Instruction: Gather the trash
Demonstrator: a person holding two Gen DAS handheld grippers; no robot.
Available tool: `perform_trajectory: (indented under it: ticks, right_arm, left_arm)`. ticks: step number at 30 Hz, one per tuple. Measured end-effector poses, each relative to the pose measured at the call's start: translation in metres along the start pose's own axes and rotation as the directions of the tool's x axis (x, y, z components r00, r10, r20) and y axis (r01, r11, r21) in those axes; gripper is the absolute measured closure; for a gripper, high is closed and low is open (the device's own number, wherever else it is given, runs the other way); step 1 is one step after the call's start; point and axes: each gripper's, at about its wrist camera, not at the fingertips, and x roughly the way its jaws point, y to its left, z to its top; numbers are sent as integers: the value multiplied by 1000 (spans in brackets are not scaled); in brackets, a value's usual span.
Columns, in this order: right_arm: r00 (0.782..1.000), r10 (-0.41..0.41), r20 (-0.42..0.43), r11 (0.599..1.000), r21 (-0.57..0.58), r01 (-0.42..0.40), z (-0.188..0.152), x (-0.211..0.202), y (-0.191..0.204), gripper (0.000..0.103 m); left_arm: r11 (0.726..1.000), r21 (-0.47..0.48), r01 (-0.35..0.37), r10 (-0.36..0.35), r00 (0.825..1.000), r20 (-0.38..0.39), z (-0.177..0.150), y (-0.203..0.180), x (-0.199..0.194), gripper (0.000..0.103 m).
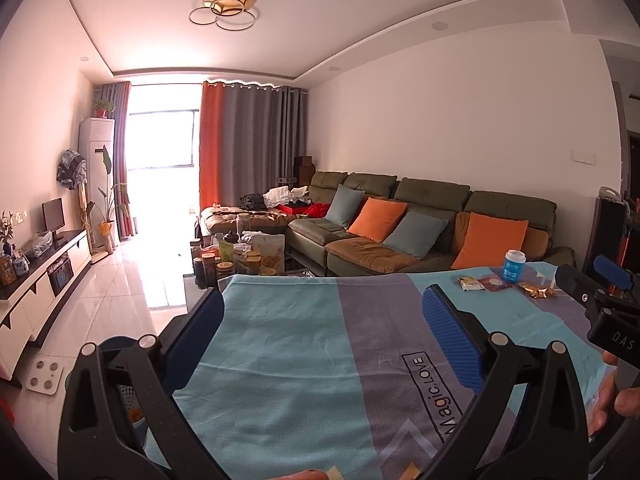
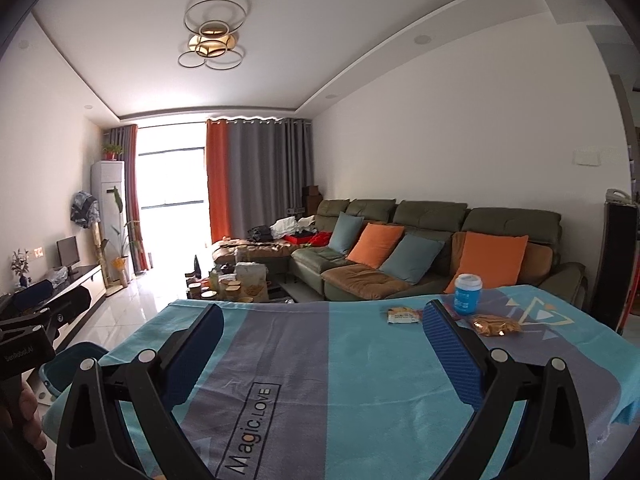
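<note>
Both tongs gape wide and hold nothing: left tongs and right tongs hover over the cloth on the surface.

The trash sits at the far right end, ahead and right of my right tongs: a pale wrapper just left of the right finger, a gold wrapper just past that finger, and a blue cup standing upright behind them. From the left tongs it is all far off to the right, with a dark red packet between the pale wrapper and the cup. In the right view that packet is mostly hidden by the finger.

The bin is low and left of the surface, beside my left tongs.

Risks as I judge them:
- The wrappers lie flat, so a pinch may catch cloth along with foil, dragging the cloth and everything on it.
- The gold wrapper looks crinkly and slick; a shallow grip may let it slip out on the way to the bin.
- The cup is close behind the wrappers, so a wide-open approach may clip it and tip it. Whether it is empty, I cannot tell.
- The carry to the bin crosses the whole surface and passes my left tongs, so there is a collision risk.
- The bin is only partly visible, so a drop may miss it.
</note>
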Motion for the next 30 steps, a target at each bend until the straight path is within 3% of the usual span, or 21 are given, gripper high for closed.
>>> perform_trajectory:
  ticks: [15,30]
  right_arm:
    - [997,-41,-73,999,-7,40,-19,-5,-1,7]
    - [996,-53,-67,998,-25,52,-16,-2,3,7]
  left_arm:
    - [1000,3,12,-12,1000,-5,-12,-5,2,5]
    - [1000,4,15,-15,1000,-17,-16,-9,11,5]
